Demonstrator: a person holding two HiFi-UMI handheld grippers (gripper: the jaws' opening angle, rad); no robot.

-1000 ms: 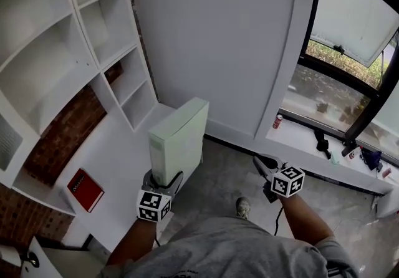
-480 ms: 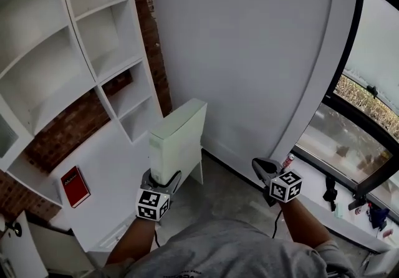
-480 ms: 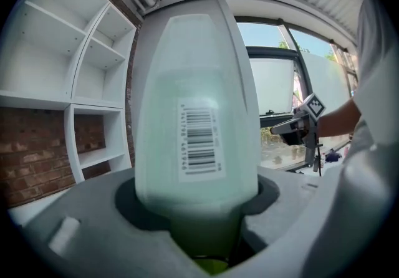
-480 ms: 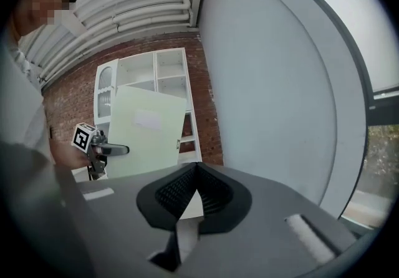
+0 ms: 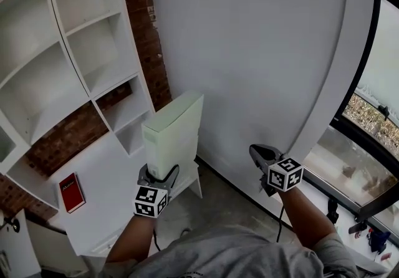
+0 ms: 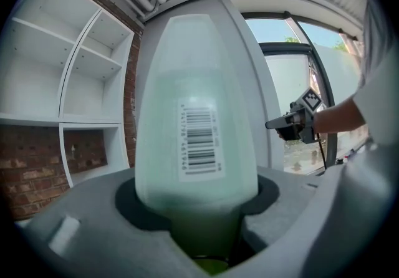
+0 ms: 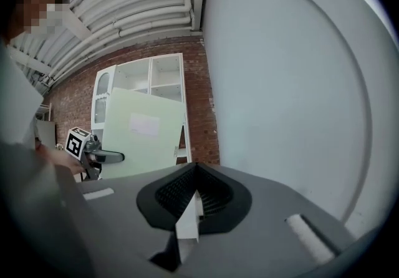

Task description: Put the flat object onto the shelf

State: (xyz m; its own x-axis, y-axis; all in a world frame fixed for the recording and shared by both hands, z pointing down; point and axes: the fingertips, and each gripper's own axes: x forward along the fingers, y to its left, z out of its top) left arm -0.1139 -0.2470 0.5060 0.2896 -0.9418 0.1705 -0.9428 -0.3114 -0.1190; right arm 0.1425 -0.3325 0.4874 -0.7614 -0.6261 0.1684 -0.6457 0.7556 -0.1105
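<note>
The flat object point(image 5: 174, 139) is a pale green flat box with a barcode label, standing upright on its edge in the air. My left gripper point(image 5: 158, 175) is shut on its lower end; in the left gripper view the box point(image 6: 196, 115) fills the gap between the jaws of this gripper point(image 6: 201, 233). The white shelf unit point(image 5: 75, 65) with open compartments stands to the left and ahead of the box. My right gripper point(image 5: 257, 153) hangs to the right, its jaws together with nothing in them point(image 7: 190, 199). From the right gripper view the box point(image 7: 146, 130) and the left gripper point(image 7: 103, 157) show at the left.
A red book point(image 5: 70, 191) lies on the low white shelf surface at the lower left. A wide white wall point(image 5: 249, 52) rises straight ahead, with brick point(image 5: 149, 33) beside the shelf. A dark-framed window point(image 5: 374, 139) is at the right.
The view has swung left: the window has slid off to the right and the shelf and brick wall now fill more of the left. The box stays held upright in the left gripper.
</note>
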